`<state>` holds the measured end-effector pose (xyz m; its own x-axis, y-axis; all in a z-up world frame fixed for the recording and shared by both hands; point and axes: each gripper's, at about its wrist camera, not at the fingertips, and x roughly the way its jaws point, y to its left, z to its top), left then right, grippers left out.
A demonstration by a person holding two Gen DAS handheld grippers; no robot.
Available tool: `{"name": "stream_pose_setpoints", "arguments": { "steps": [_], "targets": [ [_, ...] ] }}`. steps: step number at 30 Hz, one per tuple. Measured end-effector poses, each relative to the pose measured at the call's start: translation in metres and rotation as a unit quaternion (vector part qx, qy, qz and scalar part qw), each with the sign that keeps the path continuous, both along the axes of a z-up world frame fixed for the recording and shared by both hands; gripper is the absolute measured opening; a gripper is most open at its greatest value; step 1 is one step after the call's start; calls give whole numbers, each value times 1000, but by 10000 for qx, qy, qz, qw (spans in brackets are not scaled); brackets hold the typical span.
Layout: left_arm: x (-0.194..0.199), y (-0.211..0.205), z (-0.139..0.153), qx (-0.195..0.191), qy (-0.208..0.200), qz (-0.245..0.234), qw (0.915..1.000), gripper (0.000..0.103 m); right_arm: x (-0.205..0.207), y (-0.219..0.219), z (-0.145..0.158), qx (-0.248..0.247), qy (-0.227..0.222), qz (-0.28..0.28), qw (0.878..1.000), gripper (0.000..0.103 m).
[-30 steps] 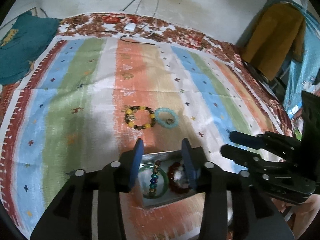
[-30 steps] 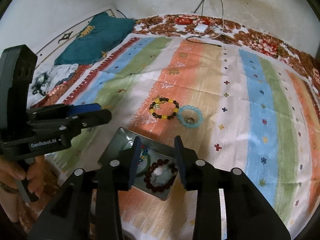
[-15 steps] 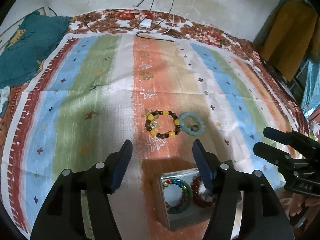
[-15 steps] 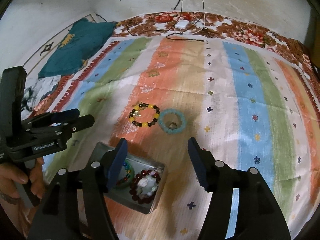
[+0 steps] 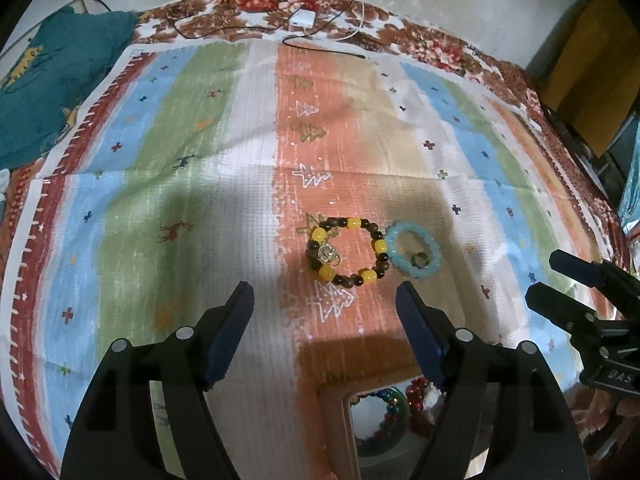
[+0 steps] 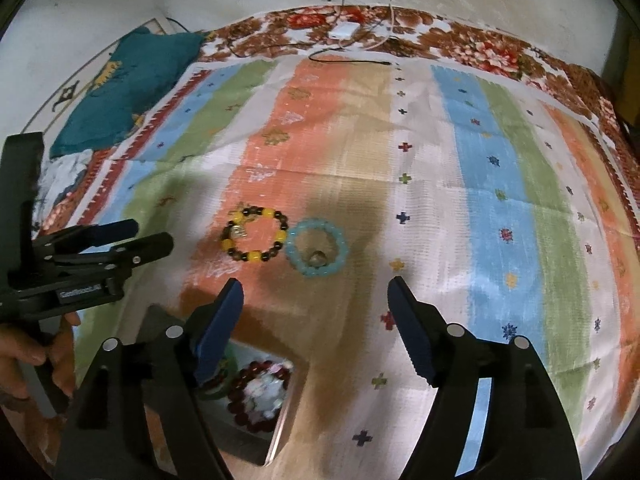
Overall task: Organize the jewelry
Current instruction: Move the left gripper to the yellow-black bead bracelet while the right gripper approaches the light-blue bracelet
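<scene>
With 2 bracelets already lying in the small tray (image 6: 280,432) at the near edge of the bed, the step in hand looks like fetching one of the 2 pieces left on the striped cloth (image 6: 472,184). Nearest the cameras, the left claw (image 5: 324,320) hangs spread wide and holds nothing, and the right claw (image 6: 314,312) hangs equally wide apart and bare. Just beyond the tray, near the middle of the bed, the yellow-and-brown bead bracelet (image 5: 346,251) lies flat, its right rim touching or nearly touching the pale blue bead bracelet (image 5: 414,250), which has a small ring-like piece inside its loop.

To do this well, the person would likely lower one claw straight down over a single strand of beads, on the side away from the neighbour, so that closing does not drag both pieces. A pinch across the beads, not across the whole loop, should hold better; the cloth may bunch if the tips press hard.

Farther off, cables (image 5: 320,28) and a white adapter (image 5: 303,21) lie at the far edge.
</scene>
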<state>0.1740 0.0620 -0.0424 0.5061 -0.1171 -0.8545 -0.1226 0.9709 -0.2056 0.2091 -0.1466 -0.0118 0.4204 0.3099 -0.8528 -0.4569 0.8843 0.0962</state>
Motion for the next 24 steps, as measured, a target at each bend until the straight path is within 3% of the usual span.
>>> {"name": "stream_pose_setpoints", "arguments": {
  "steps": [24],
  "targets": [
    [52,13,-41,-146,411,-44,9990,76,49,12,-38,-128,405,-228,9988,75]
  ]
}}
